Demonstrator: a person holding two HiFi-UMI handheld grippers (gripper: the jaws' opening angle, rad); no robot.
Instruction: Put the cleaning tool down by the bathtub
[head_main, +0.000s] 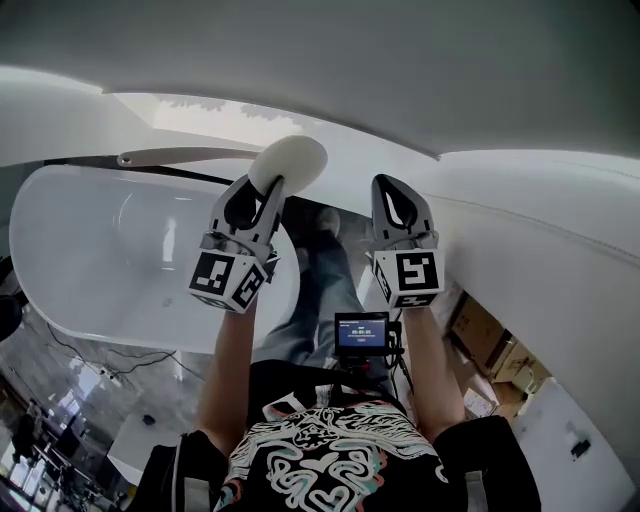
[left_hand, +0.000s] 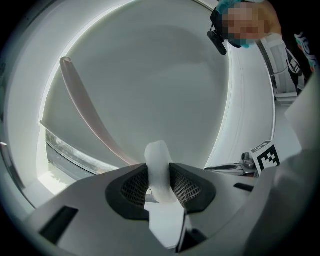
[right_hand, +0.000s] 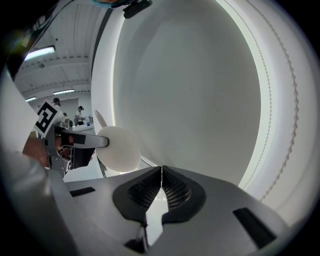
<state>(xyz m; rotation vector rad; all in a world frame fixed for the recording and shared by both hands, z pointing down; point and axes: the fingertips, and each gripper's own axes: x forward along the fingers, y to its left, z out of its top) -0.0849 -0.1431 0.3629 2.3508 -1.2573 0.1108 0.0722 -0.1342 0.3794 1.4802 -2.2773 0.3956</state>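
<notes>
The cleaning tool is a round white pad (head_main: 290, 163). My left gripper (head_main: 256, 196) is shut on its lower edge and holds it up over the white bathtub (head_main: 95, 250). In the left gripper view the pad (left_hand: 158, 162) stands edge-on, pressed between the two mesh pads of the left gripper (left_hand: 159, 176), with the tub's inner wall (left_hand: 150, 75) behind. The right gripper view shows the pad (right_hand: 119, 148) face-on at the left, in front of the tub (right_hand: 200, 90). My right gripper (head_main: 393, 190) hangs beside the left one; its jaws (right_hand: 161, 181) are shut with nothing in them.
A long beige handle-like bar (head_main: 185, 155) lies along the tub's far rim and shows as a curved strip (left_hand: 85, 117) in the left gripper view. A small screen (head_main: 361, 330) hangs at the person's chest. Cardboard boxes (head_main: 490, 340) stand on the floor at the right.
</notes>
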